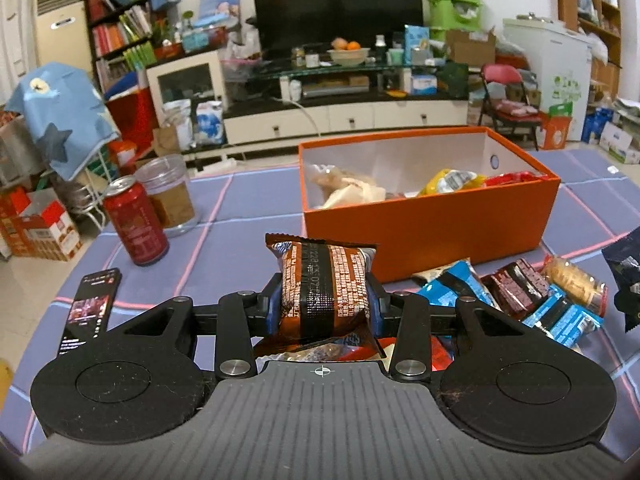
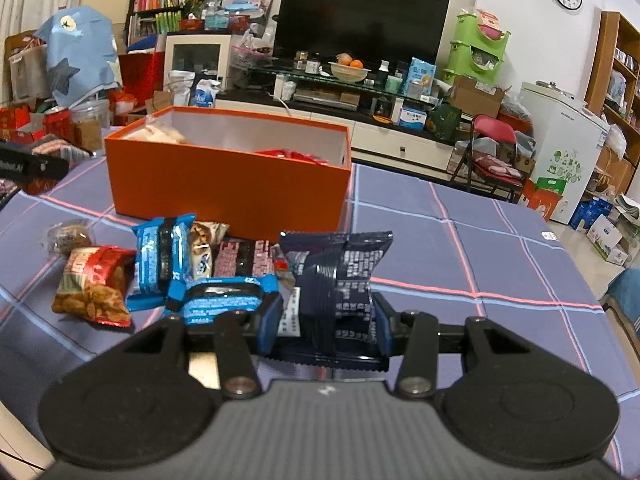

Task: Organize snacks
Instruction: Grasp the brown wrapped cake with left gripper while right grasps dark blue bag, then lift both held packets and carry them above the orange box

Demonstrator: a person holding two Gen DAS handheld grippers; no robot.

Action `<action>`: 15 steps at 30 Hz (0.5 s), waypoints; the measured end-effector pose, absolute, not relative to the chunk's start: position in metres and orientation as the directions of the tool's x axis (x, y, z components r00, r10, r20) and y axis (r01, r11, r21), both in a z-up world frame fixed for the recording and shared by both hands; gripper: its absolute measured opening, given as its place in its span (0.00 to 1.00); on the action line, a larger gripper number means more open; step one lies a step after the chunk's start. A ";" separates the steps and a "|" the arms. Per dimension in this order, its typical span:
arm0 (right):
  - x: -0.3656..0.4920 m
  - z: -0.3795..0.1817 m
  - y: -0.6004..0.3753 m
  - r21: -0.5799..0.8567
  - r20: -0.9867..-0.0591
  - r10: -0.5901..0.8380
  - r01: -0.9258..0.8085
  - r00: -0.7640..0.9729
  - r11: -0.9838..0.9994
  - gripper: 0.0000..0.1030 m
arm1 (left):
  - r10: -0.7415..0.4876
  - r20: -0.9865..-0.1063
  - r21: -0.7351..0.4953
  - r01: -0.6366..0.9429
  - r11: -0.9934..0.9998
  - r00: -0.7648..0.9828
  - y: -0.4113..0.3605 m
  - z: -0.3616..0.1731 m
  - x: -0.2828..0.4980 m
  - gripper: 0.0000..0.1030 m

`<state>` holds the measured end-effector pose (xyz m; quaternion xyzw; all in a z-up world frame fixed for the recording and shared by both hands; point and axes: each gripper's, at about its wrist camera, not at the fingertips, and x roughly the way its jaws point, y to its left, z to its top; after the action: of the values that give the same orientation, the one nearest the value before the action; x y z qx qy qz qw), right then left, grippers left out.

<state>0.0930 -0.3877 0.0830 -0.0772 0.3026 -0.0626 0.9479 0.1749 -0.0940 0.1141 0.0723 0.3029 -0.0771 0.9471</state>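
Observation:
My left gripper (image 1: 323, 306) is shut on a brown snack packet (image 1: 323, 286), held upright above the table in front of the orange box (image 1: 424, 228). My right gripper (image 2: 325, 316) is shut on a dark navy snack packet (image 2: 340, 276), lifted near the loose pile. The orange box (image 2: 224, 192) holds several snacks: a yellow packet (image 1: 452, 180), a red one (image 1: 514, 178) and pale wrapped ones (image 1: 348, 188). On the cloth lie blue packets (image 2: 162, 256), a dark red packet (image 2: 244, 262), a red nut packet (image 2: 94, 284) and a round biscuit pack (image 1: 574, 286).
A red can (image 1: 134, 220) and a clear jar (image 1: 170, 194) stand at the table's left, with a phone (image 1: 92, 304) lying nearer. The table wears a purple checked cloth (image 2: 460, 256). Behind are a TV stand, shelves, a red folding chair (image 2: 490, 148) and boxes.

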 end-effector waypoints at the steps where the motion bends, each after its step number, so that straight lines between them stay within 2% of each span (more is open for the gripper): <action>1: 0.092 0.084 -0.388 -0.180 -0.561 -0.162 0.072 0.812 0.981 0.46 | -0.100 -0.588 0.090 0.189 0.978 0.803 -0.094 0.113 0.176 0.10; 15: 0.097 0.080 -0.385 -0.187 -0.578 -0.163 0.064 0.800 0.980 0.46 | -0.105 -0.601 0.098 0.203 0.974 0.792 -0.096 0.109 0.176 0.10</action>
<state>0.0966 -0.3851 0.0802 -0.0792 0.3107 -0.0600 0.9453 0.1757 -0.0964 0.1094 0.0790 0.3118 -0.0817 0.9433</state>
